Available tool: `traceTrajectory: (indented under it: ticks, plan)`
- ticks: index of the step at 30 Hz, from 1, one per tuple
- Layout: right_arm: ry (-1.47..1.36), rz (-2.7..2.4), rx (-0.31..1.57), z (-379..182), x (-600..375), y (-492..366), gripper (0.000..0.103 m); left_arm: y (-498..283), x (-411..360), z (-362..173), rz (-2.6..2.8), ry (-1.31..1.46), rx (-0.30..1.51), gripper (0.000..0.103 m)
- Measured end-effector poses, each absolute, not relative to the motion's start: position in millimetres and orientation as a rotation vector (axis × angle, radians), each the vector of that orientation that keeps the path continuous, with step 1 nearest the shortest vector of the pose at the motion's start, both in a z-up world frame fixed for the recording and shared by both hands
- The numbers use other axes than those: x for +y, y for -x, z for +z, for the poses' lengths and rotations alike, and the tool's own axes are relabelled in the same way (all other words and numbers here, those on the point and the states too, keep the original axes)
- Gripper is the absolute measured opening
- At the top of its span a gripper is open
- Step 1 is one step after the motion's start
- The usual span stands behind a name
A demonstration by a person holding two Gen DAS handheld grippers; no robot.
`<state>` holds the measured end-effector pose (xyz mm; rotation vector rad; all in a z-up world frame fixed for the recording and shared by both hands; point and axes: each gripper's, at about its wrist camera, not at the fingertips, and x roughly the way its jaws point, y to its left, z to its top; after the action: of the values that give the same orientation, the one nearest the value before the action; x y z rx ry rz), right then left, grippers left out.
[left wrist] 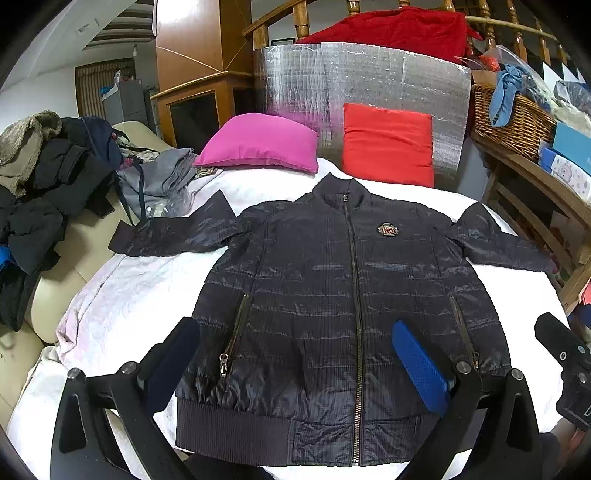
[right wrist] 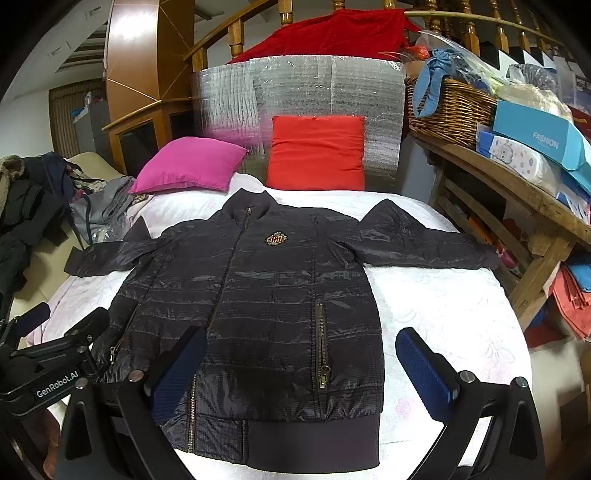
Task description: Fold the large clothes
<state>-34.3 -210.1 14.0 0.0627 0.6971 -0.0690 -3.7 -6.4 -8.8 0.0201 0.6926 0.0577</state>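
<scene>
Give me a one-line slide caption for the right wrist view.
Open right gripper above a zipped dark jacket spread flat on a white bed.

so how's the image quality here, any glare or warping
Left wrist view: strong fisheye bending, dark vignette corners, sheen streaks on the jacket. Right wrist view: same warping; the foil panel glares and the red cushion looks oversaturated.

Probably home: bed (left wrist: 122,295), pillows (left wrist: 258,144), wooden banister (left wrist: 491,22).
</scene>
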Motion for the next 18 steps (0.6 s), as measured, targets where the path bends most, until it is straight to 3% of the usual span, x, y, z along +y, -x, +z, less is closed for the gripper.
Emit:
traceTrajectory:
  ticks: [18]
  plan:
    - [-0.057, -0.058, 0.692, 17.3, -205.8, 35.2, 0.103, 3.1, -5.4, -10.9, 0.063, -0.016, 0.700, 0.103]
